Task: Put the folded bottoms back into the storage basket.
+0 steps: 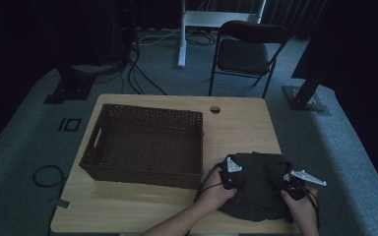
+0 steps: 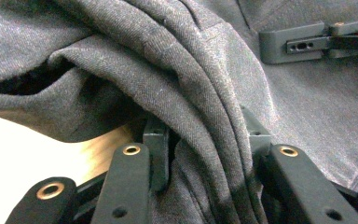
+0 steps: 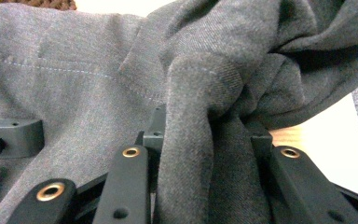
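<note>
Both tongs are closed on a dark grey garment (image 1: 258,189) bunched on the bench (image 1: 236,123): the left tongs (image 1: 230,178) pinch a thick fold at its left side, the right tongs (image 1: 295,187) a fold at its right — likely so the cloth can be lifted or spread between them. Just left of the left tongs sits a wicker basket (image 1: 145,147) — apparently empty.

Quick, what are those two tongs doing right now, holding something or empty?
Left tongs: closed on a fold of the dark grey garment.
Right tongs: closed on another fold of the same garment.
</note>
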`<state>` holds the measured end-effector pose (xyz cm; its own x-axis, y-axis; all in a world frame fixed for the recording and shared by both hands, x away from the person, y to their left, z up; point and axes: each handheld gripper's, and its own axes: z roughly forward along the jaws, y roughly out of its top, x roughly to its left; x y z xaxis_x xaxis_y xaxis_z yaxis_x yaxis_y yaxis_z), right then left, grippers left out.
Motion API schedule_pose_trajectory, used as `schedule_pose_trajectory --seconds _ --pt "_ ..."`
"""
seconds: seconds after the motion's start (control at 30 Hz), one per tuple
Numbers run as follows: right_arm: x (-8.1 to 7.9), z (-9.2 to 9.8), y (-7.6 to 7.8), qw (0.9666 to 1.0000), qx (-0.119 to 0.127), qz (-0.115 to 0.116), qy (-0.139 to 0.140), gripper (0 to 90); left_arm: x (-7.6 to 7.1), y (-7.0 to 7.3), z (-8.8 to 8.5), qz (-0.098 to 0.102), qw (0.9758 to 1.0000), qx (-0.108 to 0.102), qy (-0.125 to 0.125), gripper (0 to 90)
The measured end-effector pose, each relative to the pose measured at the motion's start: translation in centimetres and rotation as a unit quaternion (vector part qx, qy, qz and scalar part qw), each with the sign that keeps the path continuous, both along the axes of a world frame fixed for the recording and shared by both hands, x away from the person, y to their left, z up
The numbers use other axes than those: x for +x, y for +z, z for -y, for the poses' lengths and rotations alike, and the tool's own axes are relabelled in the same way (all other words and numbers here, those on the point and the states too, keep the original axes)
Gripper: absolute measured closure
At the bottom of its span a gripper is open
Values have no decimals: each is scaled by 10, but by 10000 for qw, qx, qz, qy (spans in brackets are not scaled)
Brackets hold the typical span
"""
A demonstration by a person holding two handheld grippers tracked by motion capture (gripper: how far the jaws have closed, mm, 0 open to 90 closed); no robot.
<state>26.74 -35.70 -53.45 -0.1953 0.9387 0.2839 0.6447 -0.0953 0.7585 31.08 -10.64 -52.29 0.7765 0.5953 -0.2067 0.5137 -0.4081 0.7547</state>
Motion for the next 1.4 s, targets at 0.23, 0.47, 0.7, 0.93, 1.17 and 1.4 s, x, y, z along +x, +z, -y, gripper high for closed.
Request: schedule_pose_trajectory --seconds 0.23,0.47,0.7,0.93,1.17,1.4 --pt "-4 3 23 9995 146 274 -44 633 3 32 0 135 9998 -42 -132 664" --pt "-3 1 46 9985 205 507 -59 634 8 57 -5 290 9993 -127 -175 665" --pt "2 -6 71 9969 280 729 -39 635 14 89 -15 500 9984 -105 -238 665" --pt "11 -19 100 9951 389 904 -21 634 22 117 -29 612 9978 -122 -235 665" --pt "21 -34 123 9939 338 1048 49 635 29 138 -45 753 9969 -138 -179 666" --pt "31 -49 139 9934 332 1090 131 635 37 153 -62 753 9970 -142 -129 666"
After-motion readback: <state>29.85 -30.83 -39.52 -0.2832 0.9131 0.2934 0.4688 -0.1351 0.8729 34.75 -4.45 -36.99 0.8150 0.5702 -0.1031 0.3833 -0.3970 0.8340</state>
